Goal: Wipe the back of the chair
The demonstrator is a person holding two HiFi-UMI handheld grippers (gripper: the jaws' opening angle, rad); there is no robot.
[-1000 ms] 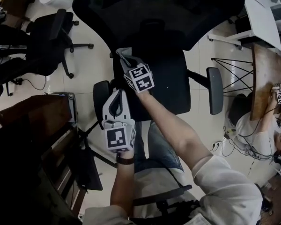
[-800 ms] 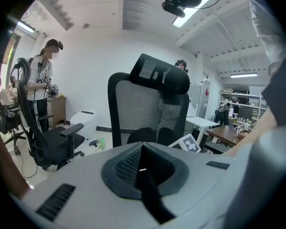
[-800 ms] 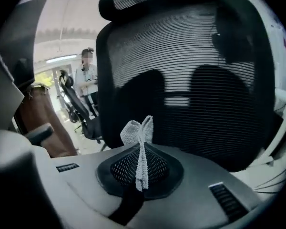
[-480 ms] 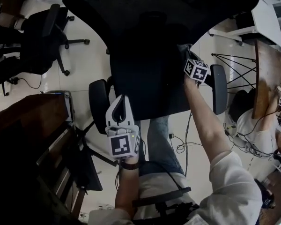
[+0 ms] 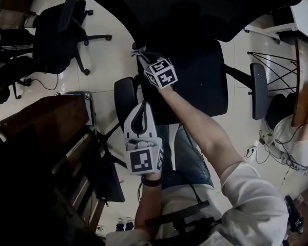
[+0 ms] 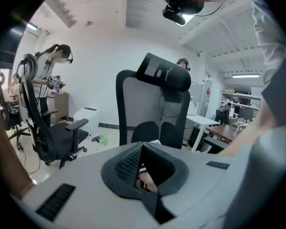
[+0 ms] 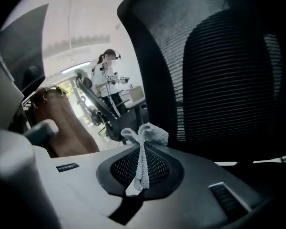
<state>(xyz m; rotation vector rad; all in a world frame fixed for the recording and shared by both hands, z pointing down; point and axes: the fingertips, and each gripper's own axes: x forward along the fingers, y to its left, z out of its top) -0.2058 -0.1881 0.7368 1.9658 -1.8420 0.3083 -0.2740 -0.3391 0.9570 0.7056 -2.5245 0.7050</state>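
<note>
The right gripper (image 5: pixel 141 58) is clenching a small cloth (image 7: pixel 144 142) and holding it at the left edge of the chair back (image 7: pixel 219 70). Wiping seems to be under way, with most of the mesh probably left to do. The left gripper (image 5: pixel 139 111) is idling lower down, jaws closed on nothing.

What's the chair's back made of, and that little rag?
Chair back: looks like black woven mesh with a matte finish. Fine ribbed lines show, and it turns paler and see-through near its edge.
Rag: seems to be soft grey-white terry or microfibre cloth. Its surface is nubbly and it bunches into floppy folds.
</note>
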